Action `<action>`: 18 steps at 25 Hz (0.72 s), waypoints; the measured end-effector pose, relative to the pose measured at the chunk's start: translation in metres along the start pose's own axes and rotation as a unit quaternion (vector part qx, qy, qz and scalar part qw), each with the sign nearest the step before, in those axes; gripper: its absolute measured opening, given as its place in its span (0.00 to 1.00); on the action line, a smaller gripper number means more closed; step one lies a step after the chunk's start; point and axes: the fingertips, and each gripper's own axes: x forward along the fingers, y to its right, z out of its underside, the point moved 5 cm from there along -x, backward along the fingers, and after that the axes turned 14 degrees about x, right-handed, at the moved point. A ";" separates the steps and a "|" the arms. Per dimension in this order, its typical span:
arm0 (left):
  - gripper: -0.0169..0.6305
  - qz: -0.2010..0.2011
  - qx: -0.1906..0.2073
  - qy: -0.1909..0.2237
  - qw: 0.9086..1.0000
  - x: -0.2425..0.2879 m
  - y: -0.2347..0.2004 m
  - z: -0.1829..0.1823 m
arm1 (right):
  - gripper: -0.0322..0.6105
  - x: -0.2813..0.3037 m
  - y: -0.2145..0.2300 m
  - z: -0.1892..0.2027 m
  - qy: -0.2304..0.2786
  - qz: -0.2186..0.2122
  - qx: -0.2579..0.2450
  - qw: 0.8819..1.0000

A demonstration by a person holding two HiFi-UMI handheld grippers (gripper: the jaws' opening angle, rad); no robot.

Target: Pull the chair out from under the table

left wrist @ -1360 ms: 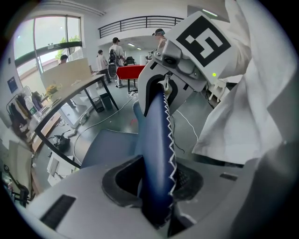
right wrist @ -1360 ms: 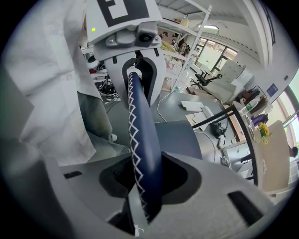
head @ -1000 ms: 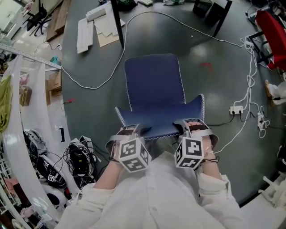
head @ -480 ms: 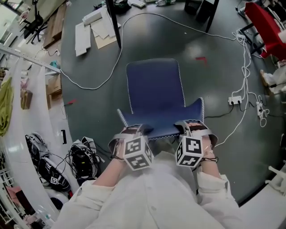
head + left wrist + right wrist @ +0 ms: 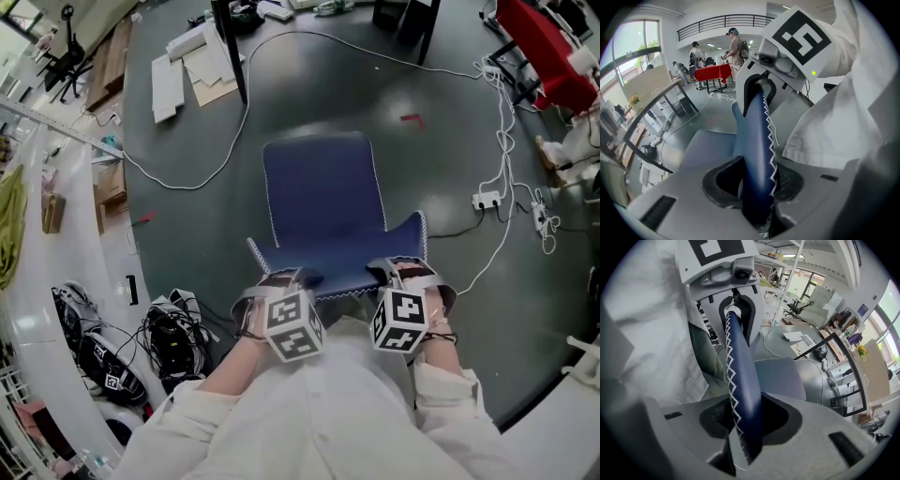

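Note:
A blue chair point(image 5: 323, 202) with white zigzag stitching stands on the dark grey floor in the head view, its backrest point(image 5: 337, 253) nearest me. My left gripper point(image 5: 281, 279) is shut on the backrest's top edge near its left end. My right gripper point(image 5: 401, 272) is shut on the same edge near its right end. In the left gripper view the blue backrest point(image 5: 757, 154) runs between the jaws towards the right gripper's marker cube point(image 5: 799, 35). In the right gripper view the backrest edge point(image 5: 743, 394) fills the gap between the jaws. A black table leg point(image 5: 230, 47) stands beyond the chair.
White cables point(image 5: 187, 178) and a power strip point(image 5: 486, 199) lie on the floor around the chair. Black cables and gear point(image 5: 169, 333) are piled at the left by a curved white surface point(image 5: 56, 300). Boards and papers point(image 5: 187, 61) lie at the far left, a red item point(image 5: 544, 47) at the far right.
The chair, with both grippers shut on its backrest, has moved back towards me, away from the black table legs. The floor and its cables have slid upward in the head view.

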 end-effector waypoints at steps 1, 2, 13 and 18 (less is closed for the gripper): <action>0.21 0.004 0.000 0.000 1.000 0.000 0.003 -0.001 | 0.23 -0.001 -0.003 0.001 -0.002 -0.001 0.001 1.000; 0.21 0.008 0.001 -0.001 1.000 0.000 0.006 -0.002 | 0.23 -0.002 -0.006 0.003 -0.003 -0.002 0.001 1.000; 0.26 0.085 0.019 -0.012 0.996 0.002 0.016 -0.009 | 0.24 -0.005 -0.013 0.010 -0.014 -0.051 -0.001 0.999; 0.30 0.125 -0.003 -0.015 0.992 0.000 0.013 -0.010 | 0.27 -0.007 -0.012 0.008 -0.003 -0.096 0.034 0.995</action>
